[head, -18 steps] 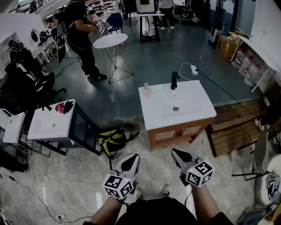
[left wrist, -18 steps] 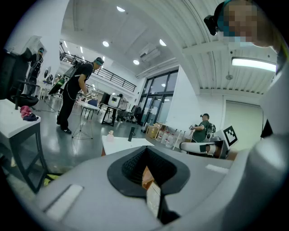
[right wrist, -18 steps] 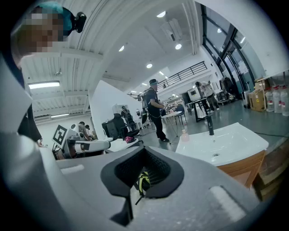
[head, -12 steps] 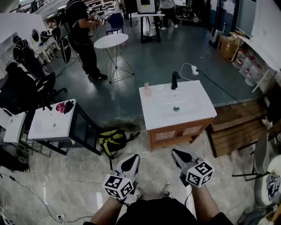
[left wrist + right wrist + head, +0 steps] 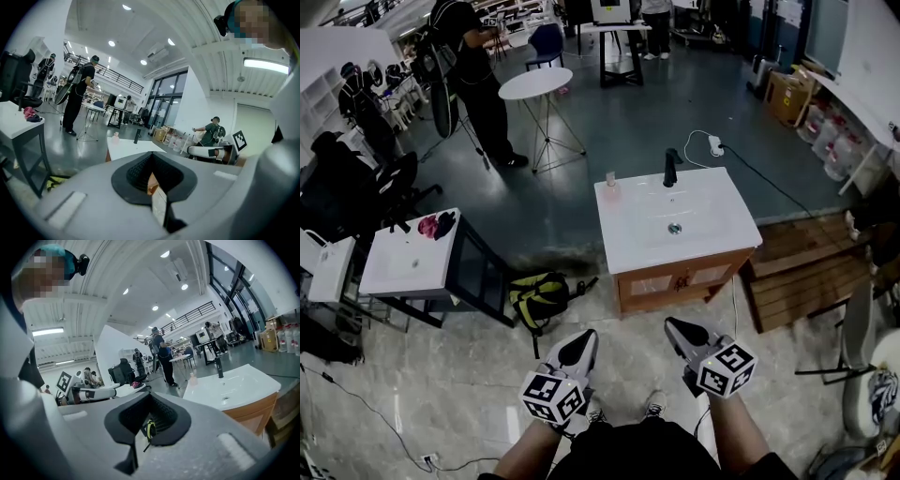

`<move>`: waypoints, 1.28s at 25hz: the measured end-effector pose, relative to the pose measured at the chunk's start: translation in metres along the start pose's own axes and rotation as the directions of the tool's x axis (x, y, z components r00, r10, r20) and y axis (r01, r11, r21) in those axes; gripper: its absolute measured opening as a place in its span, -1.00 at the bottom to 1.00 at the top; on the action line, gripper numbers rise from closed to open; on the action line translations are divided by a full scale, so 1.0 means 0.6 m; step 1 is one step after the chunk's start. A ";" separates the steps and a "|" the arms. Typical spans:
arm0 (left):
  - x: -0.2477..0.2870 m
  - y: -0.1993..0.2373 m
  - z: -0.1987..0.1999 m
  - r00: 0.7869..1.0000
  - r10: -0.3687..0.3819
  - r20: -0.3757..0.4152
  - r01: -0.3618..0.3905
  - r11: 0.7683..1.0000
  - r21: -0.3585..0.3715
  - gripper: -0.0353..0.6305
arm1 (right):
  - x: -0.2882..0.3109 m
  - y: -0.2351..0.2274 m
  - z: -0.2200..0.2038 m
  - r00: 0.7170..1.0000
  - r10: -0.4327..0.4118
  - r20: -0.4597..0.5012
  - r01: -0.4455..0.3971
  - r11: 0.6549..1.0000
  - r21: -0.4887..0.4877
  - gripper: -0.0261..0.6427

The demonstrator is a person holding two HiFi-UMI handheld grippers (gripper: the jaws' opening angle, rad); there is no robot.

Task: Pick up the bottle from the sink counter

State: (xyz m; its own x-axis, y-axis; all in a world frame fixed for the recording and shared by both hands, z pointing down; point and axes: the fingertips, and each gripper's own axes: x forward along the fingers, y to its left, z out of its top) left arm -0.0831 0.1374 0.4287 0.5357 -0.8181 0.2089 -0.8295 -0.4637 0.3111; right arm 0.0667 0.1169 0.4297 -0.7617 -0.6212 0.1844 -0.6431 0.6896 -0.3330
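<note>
A small pinkish bottle (image 5: 612,187) stands at the far left corner of the white sink counter (image 5: 712,234), left of the black faucet (image 5: 671,169). Both grippers hang low over the floor, well short of the counter. My left gripper (image 5: 581,339) and right gripper (image 5: 677,330) are shut, with nothing between their jaws. In the left gripper view the bottle (image 5: 116,137) is small and distant beyond the shut left gripper (image 5: 152,176). In the right gripper view the bottle (image 5: 192,378) stands beside the faucet (image 5: 219,367), past the shut right gripper (image 5: 149,427).
A yellow and black backpack (image 5: 539,300) lies on the floor left of the vanity. A white table (image 5: 394,272) with a red cloth stands at the left. A wooden pallet (image 5: 806,272) lies at the right. A person (image 5: 473,75) stands by a round table (image 5: 536,86) behind.
The person at the back has turned and shifted a little to the left. The sink counter sits slightly higher in the head view. Both grippers look unchanged.
</note>
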 end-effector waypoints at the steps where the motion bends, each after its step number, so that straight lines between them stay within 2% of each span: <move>1: 0.002 -0.002 -0.001 1.000 0.000 0.001 0.000 1.000 -0.002 -0.89 | -0.002 -0.002 0.000 1.000 -0.001 -0.005 0.002 1.000 0.003 -0.92; 12: 0.022 -0.036 -0.016 1.000 0.013 0.007 -0.013 1.000 -0.020 -0.89 | -0.026 -0.033 0.001 1.000 0.025 -0.016 -0.025 1.000 -0.002 -0.92; 32: 0.071 -0.114 -0.026 0.997 0.073 0.022 -0.073 0.997 -0.006 -0.89 | -0.095 -0.106 0.007 0.997 0.073 -0.003 -0.073 0.997 0.009 -0.92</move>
State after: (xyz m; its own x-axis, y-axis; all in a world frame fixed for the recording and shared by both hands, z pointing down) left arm -0.0015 0.1396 0.4307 0.4698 -0.8572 0.2110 -0.8657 -0.4005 0.3003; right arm 0.1513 0.1067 0.4367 -0.8070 -0.5677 0.1627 -0.5848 0.7299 -0.3540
